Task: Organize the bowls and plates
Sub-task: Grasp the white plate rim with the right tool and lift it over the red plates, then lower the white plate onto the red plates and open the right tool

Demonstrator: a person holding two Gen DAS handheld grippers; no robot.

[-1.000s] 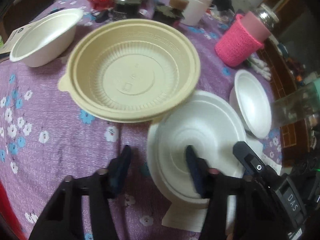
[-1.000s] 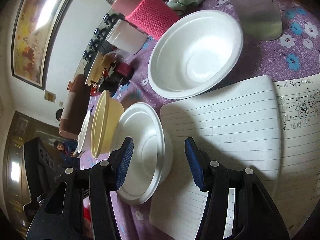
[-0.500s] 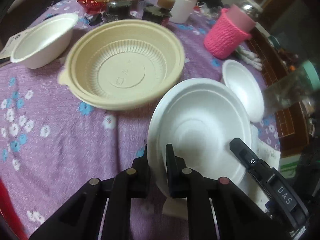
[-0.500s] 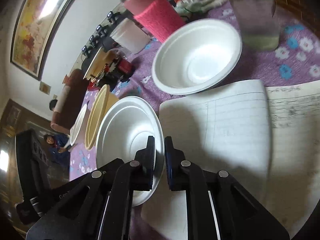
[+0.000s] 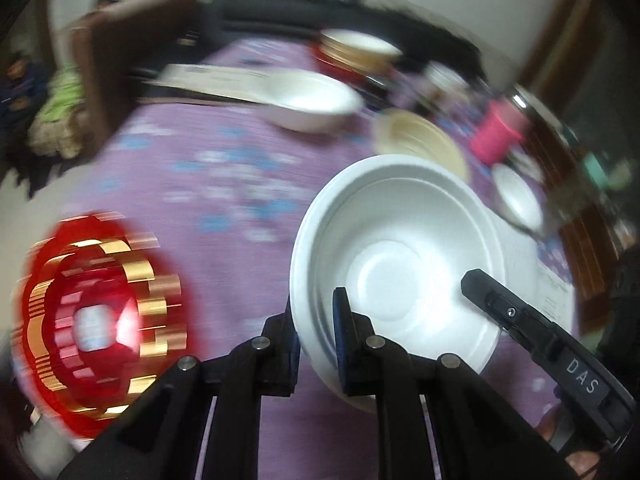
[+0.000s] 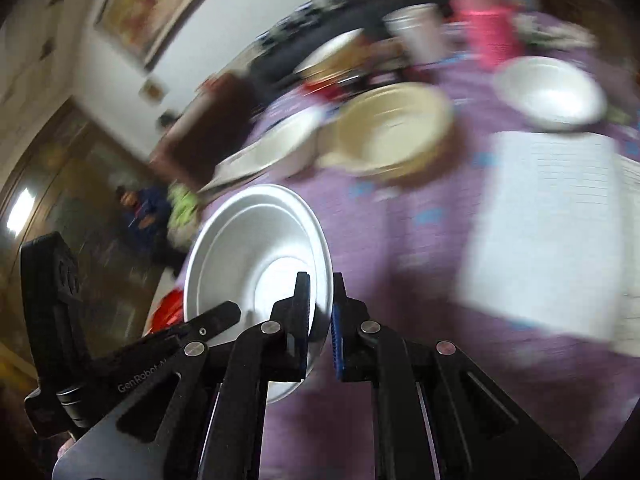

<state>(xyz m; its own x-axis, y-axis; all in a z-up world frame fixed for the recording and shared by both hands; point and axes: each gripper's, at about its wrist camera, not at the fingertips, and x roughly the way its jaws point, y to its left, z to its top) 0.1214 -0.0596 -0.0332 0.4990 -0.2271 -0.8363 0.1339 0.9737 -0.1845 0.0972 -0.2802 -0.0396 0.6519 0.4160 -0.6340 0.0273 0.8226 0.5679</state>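
Both grippers hold one white foam plate [image 5: 400,264] lifted above the purple flowered tablecloth [image 5: 208,168]. My left gripper [image 5: 316,320] is shut on the plate's left rim. My right gripper [image 6: 320,312] is shut on its opposite rim, and the plate also shows in the right wrist view [image 6: 256,256]. The other gripper's body shows in each view. A beige ribbed bowl [image 6: 392,132] sits mid-table, also in the left wrist view [image 5: 420,144]. A white bowl [image 5: 308,100] lies far left. A smaller white bowl [image 6: 552,92] sits at the right.
A red and gold dish [image 5: 96,320] sits at the near left. A lined notebook [image 6: 544,232] lies at the right. A pink knitted cup sleeve [image 5: 500,136], a white cup [image 6: 420,36] and stacked dishes [image 5: 356,52] stand at the back. The views are motion-blurred.
Both grippers closed on the white plate's rims and lifted it off the notebook. They have carried it left, away from the beige bowl, toward the red dish.
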